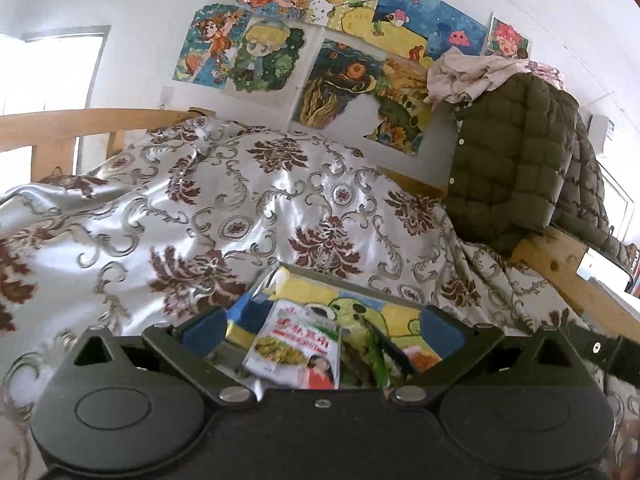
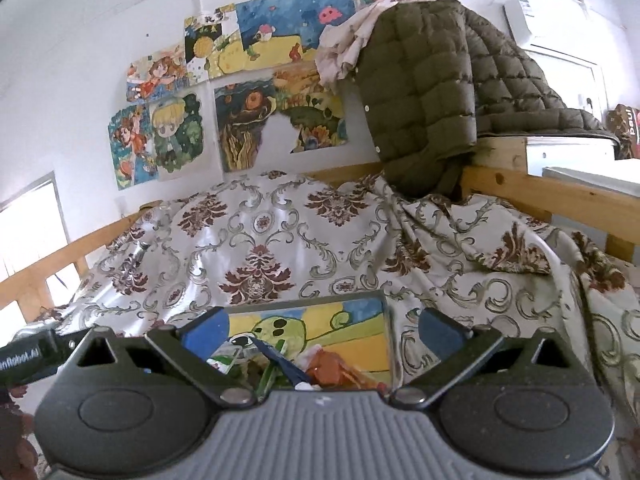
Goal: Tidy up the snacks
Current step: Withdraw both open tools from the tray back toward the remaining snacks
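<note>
Both tools, left (image 1: 322, 330) and right (image 2: 322, 330), gape wide and empty, tilted slightly downward above snack packets (image 1: 294, 354).

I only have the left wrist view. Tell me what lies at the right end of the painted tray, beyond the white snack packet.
Observer: An orange-brown wrapped snack lies there, inside the tray, near its right wall.
Operator: Report the right gripper's state.
Observer: The right gripper is open, with nothing between its blue pads.
Operator: Say what stands right of the quilted jacket.
Observer: Past the olive quilted jacket, a white air-conditioning unit is mounted high on the wall.
Operator: Anything else over there.
Observer: A reddish-brown bag with white lettering sits at the far right edge.
</note>
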Motion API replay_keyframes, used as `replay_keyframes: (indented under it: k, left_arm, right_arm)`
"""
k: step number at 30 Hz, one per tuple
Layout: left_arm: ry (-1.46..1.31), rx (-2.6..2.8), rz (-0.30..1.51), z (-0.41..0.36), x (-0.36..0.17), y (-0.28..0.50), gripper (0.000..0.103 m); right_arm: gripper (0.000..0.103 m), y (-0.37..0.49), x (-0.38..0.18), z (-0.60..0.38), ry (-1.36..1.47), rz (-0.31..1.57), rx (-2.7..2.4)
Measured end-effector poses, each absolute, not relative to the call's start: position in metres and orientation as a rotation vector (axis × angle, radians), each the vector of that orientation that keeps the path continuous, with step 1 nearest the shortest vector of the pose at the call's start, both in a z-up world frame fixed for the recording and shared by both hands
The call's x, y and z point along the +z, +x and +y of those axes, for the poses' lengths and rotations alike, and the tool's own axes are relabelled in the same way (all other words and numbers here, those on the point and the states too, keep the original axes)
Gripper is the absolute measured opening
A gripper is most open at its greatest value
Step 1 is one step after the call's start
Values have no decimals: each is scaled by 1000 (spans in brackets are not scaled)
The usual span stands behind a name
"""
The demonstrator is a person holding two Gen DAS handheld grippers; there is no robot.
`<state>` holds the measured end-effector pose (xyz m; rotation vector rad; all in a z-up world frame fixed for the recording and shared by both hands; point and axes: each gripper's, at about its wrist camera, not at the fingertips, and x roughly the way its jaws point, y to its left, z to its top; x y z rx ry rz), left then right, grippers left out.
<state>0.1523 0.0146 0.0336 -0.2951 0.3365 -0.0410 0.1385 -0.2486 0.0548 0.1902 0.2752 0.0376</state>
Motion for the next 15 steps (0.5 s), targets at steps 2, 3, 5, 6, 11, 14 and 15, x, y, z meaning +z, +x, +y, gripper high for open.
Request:
replay_keyframes:
  k: [2,3,5,6,11,14,15]
  left_arm:
    - [-282,-35,335,17,32,139,102]
    - [-273,-31,336,18,31,133,102]
    - [-261,-25,337,21,30,121,102]
    - [-259,-24,338,22,30,116,102]
    - [-238,-21,343,27,30,90,102]
    - [-221,-19,362,27,28,75,102]
    - [-213,-22,369,28,27,69,102]
  right_arm:
    - [103,128,55,-248,192,273,35]
    - [103,123,55,-247,195,272,36]
    - [103,112,55,-245,203,267,38]
    - [103,107,55,-243,207,266,40]
    - [103,79,50,-234,221,279,48]
    - [103,61,43,-229,233,294,48]
    - [103,54,41,-228,240,302,49]
